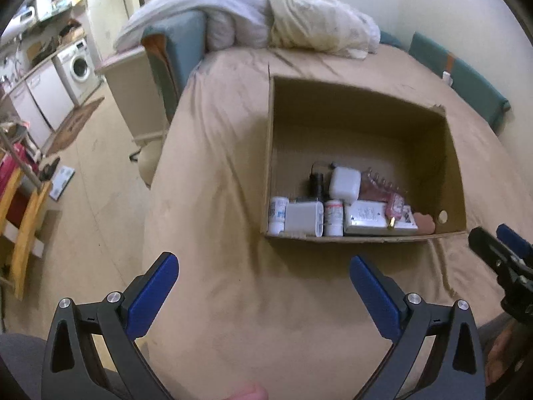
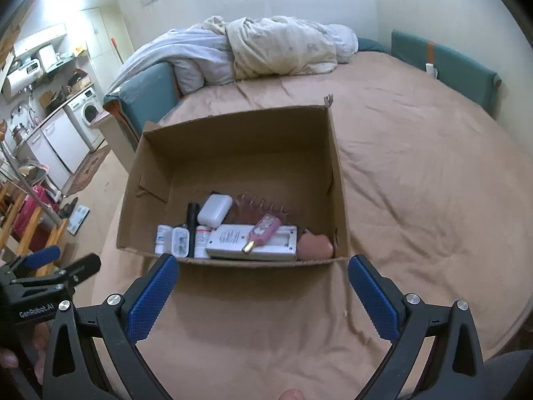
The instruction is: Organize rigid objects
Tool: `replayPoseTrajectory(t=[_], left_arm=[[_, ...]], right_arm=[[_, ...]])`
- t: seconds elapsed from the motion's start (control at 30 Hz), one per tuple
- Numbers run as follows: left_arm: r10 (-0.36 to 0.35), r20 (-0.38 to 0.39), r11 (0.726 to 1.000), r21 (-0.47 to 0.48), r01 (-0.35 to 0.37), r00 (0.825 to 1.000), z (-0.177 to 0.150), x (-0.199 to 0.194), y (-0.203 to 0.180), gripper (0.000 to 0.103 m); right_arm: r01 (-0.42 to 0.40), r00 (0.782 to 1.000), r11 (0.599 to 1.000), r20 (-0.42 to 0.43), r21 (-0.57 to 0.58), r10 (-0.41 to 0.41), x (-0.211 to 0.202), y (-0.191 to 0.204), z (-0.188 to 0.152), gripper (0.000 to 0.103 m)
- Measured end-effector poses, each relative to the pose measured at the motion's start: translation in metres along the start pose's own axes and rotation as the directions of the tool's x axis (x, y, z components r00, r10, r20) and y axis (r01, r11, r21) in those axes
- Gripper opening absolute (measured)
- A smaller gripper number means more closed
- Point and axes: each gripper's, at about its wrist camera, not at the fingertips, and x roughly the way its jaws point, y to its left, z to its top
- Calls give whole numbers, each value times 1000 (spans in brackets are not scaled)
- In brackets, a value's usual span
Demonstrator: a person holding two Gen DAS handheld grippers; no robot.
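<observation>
Cardboard box (image 2: 233,153) on the bed (image 2: 416,166) holds all visible items at its near wall; left gripper (image 1: 265,275) and right gripper (image 2: 263,275) hover short, jaws wide, empty — task looks near done, next needs another stray object found.

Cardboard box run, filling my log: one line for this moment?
left gripper open, empty | right gripper open, empty | cardboard box on bed, items inside

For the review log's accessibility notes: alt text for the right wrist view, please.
An open cardboard box on a tan-sheeted bed holds small items along its near wall, including a pink bottle. The right gripper is open and empty before it.
</observation>
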Motion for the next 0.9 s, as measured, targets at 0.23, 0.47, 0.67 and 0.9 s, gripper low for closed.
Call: replayPoseTrajectory(t=[0.23, 0.47, 0.67, 0.9], left_arm=[[-5, 4, 999, 35, 4, 1000, -2, 3, -10, 102], [-11, 3, 1000, 29, 11, 1000, -2, 3, -9, 102], [-11, 0, 1000, 11, 11, 1000, 0, 3, -7, 102], [-12, 1, 1000, 5, 12, 1000, 0, 3, -5, 102]], right_arm=[[-5, 1000, 1000, -13, 2, 5, 6, 1, 0, 103], [-10, 1000, 1000, -17, 15, 10, 6, 0, 0, 103], [-4, 1000, 1000, -22, 13, 5, 8, 0, 0, 103], [4, 1000, 1000, -25, 15, -4, 9, -1, -1, 103]])
